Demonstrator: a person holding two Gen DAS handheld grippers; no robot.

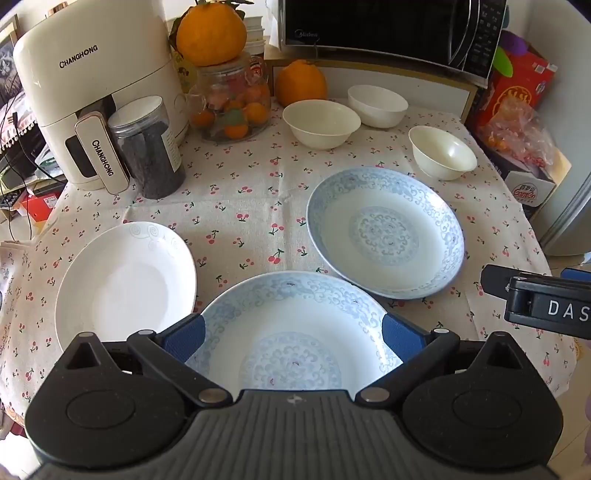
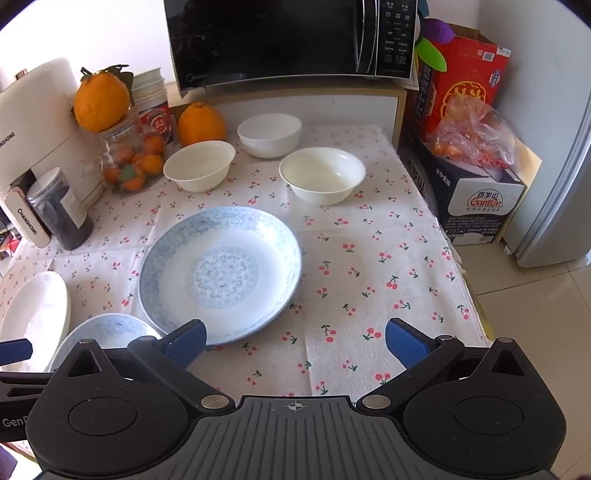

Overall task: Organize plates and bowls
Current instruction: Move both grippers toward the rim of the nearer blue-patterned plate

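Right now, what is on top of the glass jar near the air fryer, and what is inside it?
A large orange sits on top of the glass jar. Inside are small orange fruits and one greenish piece. The jar's mouth is covered by the orange, so a lid cannot be seen.

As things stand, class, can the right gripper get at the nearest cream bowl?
Probably yes: the right gripper is open over bare tablecloth, and nothing stands between it and the cream bowl.

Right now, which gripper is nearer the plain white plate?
Left. The left gripper hovers over the blue plate beside the white plate; the right gripper sits farther right.
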